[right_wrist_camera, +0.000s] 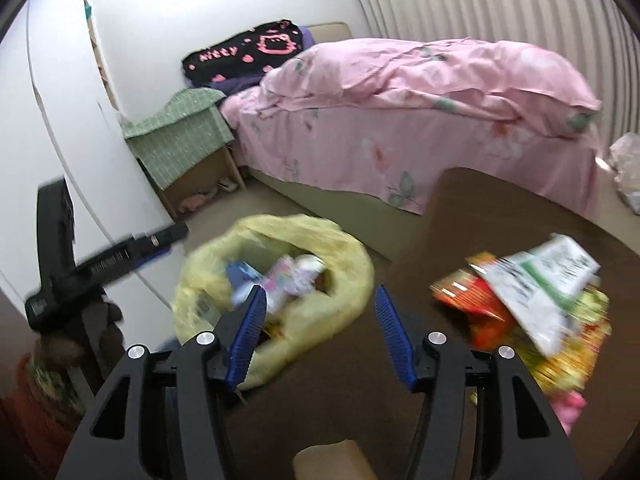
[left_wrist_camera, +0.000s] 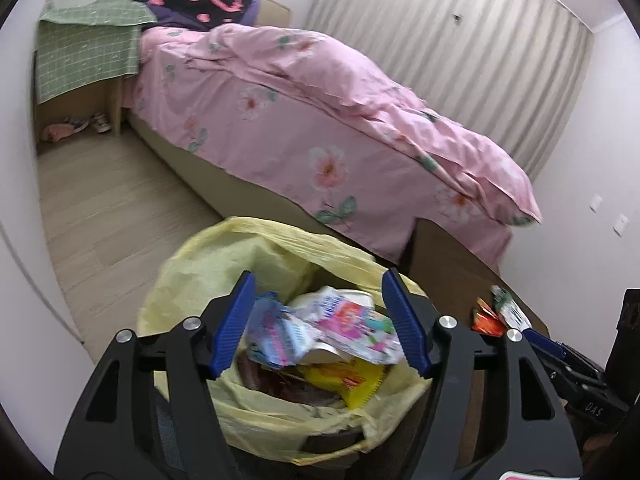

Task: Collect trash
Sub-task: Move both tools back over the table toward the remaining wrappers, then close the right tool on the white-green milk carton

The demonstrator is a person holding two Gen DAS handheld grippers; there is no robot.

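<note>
A bin lined with a yellow bag (left_wrist_camera: 192, 272) stands on the floor beside a brown table (left_wrist_camera: 448, 256). Several crumpled snack wrappers (left_wrist_camera: 340, 320) fill it. My left gripper (left_wrist_camera: 319, 273) hovers over the bin's mouth, open, with no wrapper pinched between its blue pads. Over the table's edge, my right gripper (right_wrist_camera: 320, 290) is also open and holds nothing. To its right on the table (right_wrist_camera: 480, 208) lies a pile of wrappers (right_wrist_camera: 536, 292), red, white-green and yellow. The yellow bag (right_wrist_camera: 344, 252) sits just left of it. The left gripper (right_wrist_camera: 132, 248) shows at the left of the right wrist view.
A bed with a pink flowered cover (left_wrist_camera: 320, 120) runs behind the bin. A stand under a green checked cloth (left_wrist_camera: 84, 56) is in the far corner, with shoes (left_wrist_camera: 96, 122) beneath it. A pleated curtain (left_wrist_camera: 460, 40) hangs behind the bed. Pale wood floor (left_wrist_camera: 104, 200) lies left of the bin.
</note>
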